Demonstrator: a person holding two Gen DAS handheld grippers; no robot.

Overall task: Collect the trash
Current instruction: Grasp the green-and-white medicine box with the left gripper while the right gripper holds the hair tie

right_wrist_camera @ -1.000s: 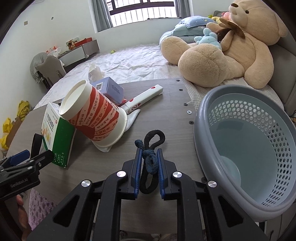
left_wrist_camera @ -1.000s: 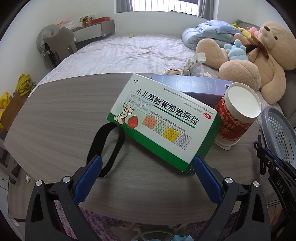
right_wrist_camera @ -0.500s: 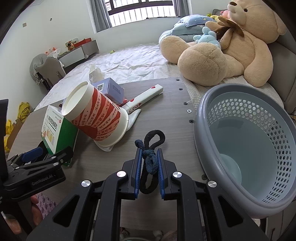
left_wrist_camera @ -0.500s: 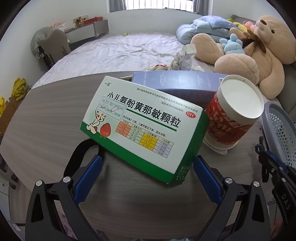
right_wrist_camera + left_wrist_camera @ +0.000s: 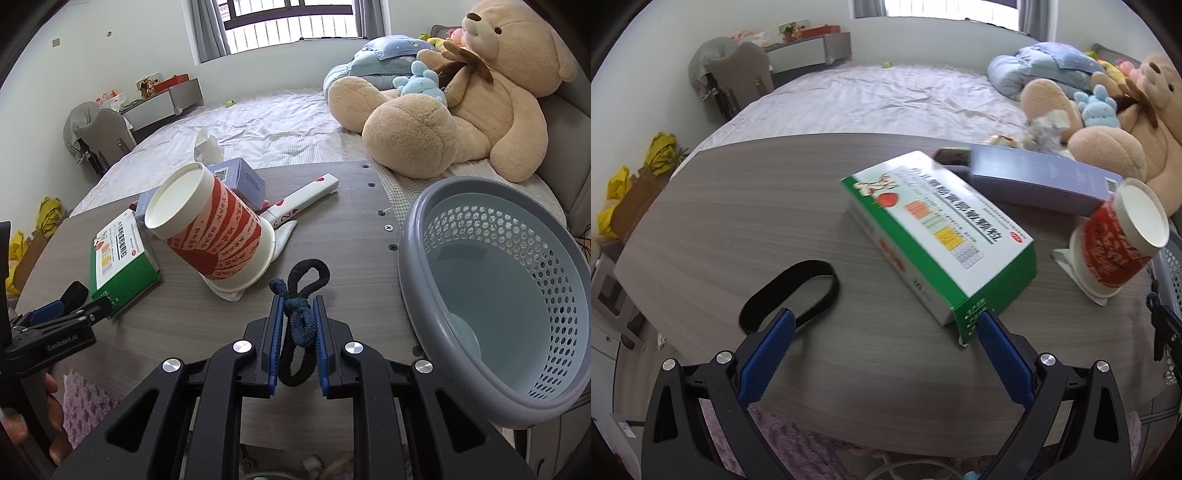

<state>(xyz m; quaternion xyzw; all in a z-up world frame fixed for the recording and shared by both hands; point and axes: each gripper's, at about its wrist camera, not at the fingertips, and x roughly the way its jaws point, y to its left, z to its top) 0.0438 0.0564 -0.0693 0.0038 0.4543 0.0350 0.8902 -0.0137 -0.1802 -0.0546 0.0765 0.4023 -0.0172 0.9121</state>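
Note:
A green-and-white medicine box (image 5: pixel 938 229) lies flat on the grey wood table (image 5: pixel 738 206). My left gripper (image 5: pixel 886 332) is open just short of it, with the right fingertip beside the box's near corner and nothing between the pads. A black hair band (image 5: pixel 790 291) lies by the left fingertip. My right gripper (image 5: pixel 298 306) is shut on knotted dark hair ties (image 5: pixel 308 273), held over the table left of the grey basket (image 5: pixel 417 236). In the right wrist view, the left gripper (image 5: pixel 74 301) sits at the box's (image 5: pixel 118 258) near end.
A red-and-white paper cup (image 5: pixel 218 236) leans on a white wrapper at mid-table. Behind it are a lilac box (image 5: pixel 1034 177) and a long white carton (image 5: pixel 306 195). Bed and teddy bear (image 5: pixel 461 110) lie beyond. A hand (image 5: pixel 22 424) holds the left gripper.
The medicine box has tipped from leaning upright to lying flat on the table. My left gripper has shifted left and back from it. The right gripper has kept still, still shut on the hair ties.

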